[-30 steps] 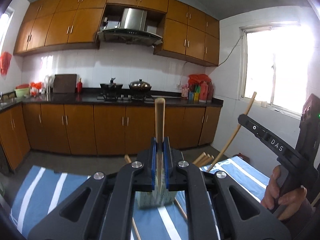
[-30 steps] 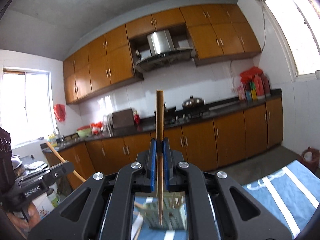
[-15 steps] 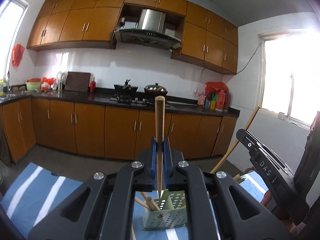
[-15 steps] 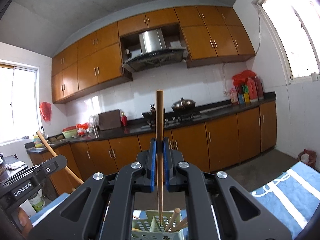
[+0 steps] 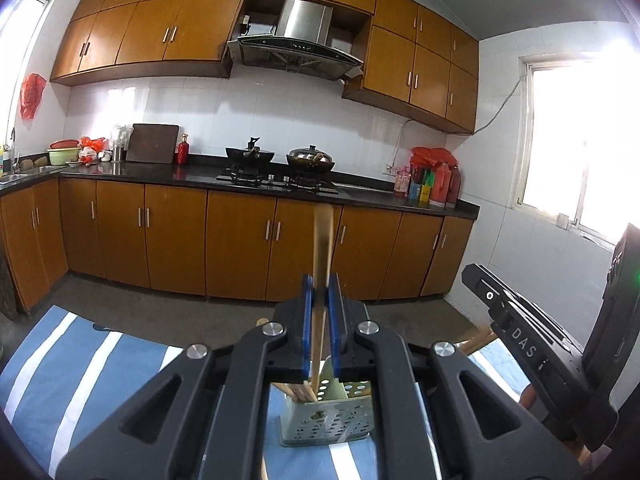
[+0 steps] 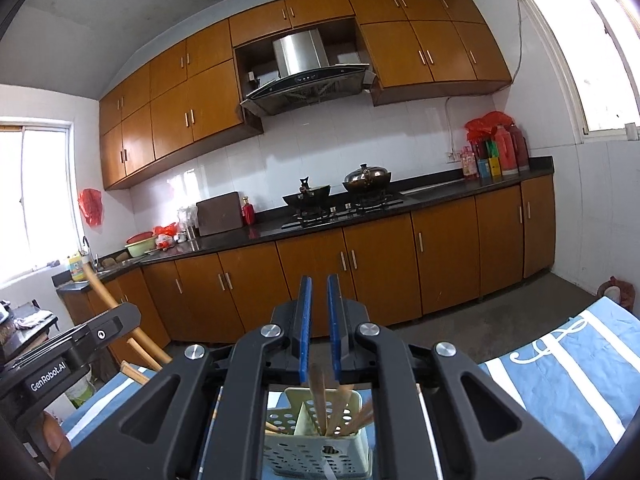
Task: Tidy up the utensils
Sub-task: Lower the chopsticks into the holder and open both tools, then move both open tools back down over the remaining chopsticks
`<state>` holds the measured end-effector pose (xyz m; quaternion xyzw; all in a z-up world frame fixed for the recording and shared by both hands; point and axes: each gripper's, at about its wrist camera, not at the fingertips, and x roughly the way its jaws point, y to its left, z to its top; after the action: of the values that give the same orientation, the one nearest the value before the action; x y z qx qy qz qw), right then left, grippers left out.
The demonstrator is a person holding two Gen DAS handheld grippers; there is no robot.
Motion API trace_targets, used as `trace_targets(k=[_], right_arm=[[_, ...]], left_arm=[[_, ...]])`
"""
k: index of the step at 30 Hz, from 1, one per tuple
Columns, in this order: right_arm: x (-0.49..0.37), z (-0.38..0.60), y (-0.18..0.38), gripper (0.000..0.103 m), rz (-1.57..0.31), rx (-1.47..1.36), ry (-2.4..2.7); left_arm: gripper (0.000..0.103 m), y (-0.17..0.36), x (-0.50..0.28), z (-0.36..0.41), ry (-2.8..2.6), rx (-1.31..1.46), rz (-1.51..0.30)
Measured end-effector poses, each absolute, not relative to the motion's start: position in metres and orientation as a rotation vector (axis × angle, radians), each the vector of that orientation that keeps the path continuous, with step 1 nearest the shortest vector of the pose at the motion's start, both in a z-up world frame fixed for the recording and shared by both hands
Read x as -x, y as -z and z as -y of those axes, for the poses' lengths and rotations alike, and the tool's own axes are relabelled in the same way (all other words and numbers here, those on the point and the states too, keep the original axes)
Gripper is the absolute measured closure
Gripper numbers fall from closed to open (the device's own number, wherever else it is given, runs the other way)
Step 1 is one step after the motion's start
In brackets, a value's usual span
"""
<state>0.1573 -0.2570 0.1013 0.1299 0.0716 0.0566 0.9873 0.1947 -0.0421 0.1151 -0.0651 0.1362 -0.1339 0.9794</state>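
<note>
Left gripper pinches a chopstick upright over the perforated holder on the striped cloth, so ease it straight down before letting go; right gripper near-level above the holder, jaws slightly apart, nothing between them

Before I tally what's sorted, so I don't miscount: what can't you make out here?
Left wrist view: the wooden stick in the left gripper is motion-blurred; how firmly it is pinched is unclear.
Right wrist view: a second stick below the right gripper is blurred; the gripper's frame hides the sides of the caddy.
Both views: caddy contents too hidden to count.
</note>
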Motion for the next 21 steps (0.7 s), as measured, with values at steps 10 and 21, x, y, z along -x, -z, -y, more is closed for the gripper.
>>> trace_targets(k=[10,21], right_arm=[[-0.115,0.276,-0.110,0.094,-0.140,-0.259,-0.094],[-0.102,0.298,0.002,0.076,-0.523,-0.252,-0.018]], left_arm=[[0.088,-0.127,-0.156,0.019,0.246,0.167,-0.255],[0.075,-0.035,-0.125,-0.019,0.145,0.111,-0.481]])
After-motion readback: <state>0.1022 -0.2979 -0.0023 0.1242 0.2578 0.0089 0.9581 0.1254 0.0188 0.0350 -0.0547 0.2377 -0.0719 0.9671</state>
